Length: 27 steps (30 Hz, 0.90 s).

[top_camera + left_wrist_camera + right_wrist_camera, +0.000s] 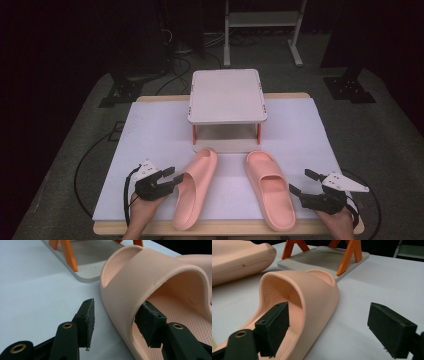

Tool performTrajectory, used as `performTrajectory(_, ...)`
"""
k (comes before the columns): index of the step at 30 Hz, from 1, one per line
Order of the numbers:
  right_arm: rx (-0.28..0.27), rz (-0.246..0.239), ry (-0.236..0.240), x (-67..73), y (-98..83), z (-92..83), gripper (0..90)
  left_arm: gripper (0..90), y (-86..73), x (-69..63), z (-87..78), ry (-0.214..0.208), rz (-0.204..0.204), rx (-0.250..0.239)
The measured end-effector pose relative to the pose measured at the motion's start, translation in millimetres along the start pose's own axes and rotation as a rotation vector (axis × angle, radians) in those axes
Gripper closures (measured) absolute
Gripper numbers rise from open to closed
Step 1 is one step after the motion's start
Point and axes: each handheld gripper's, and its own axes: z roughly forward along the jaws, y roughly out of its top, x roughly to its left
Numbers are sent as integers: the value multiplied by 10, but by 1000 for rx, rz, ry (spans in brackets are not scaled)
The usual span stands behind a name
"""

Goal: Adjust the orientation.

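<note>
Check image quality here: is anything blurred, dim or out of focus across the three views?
High view: soft and low in detail, dark beyond the lit table, both slippers still readable. Left gripper view: jaws and the left slipper strap sharp, the rack behind slightly soft. Right gripper view: right slipper crisp, nearest jaw pads a little soft, evenly lit, no glare.

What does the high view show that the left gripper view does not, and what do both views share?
High view: the rack's top shelf, the right slipper whole, the right gripper and both hands. Left gripper view: close up, one open jaw inside the left slipper, under the strap, the other outside its wall, neither pad clearly pressing. Both share the left slipper, the white table cover and the rack's orange legs.
</note>
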Motion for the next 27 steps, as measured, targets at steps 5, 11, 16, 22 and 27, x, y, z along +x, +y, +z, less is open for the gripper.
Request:
performTrajectory(5,5,3,14,9,-1,9,174,487,16,-76,69,-26,8,10)
performTrajectory(11,12,-1,34,25,-1,30,174,482,30,-151,130,-46,30,21)
performTrajectory(16,19,-4,55,34,-1,47,176,477,19,-184,150,-47,42,31)
performTrajectory(22,34,5,100,53,15,90,204,473,21,-198,151,-48,51,41)
performTrajectory(27,50,-5,124,84,26,163,191,457,38,-214,162,-46,78,61)
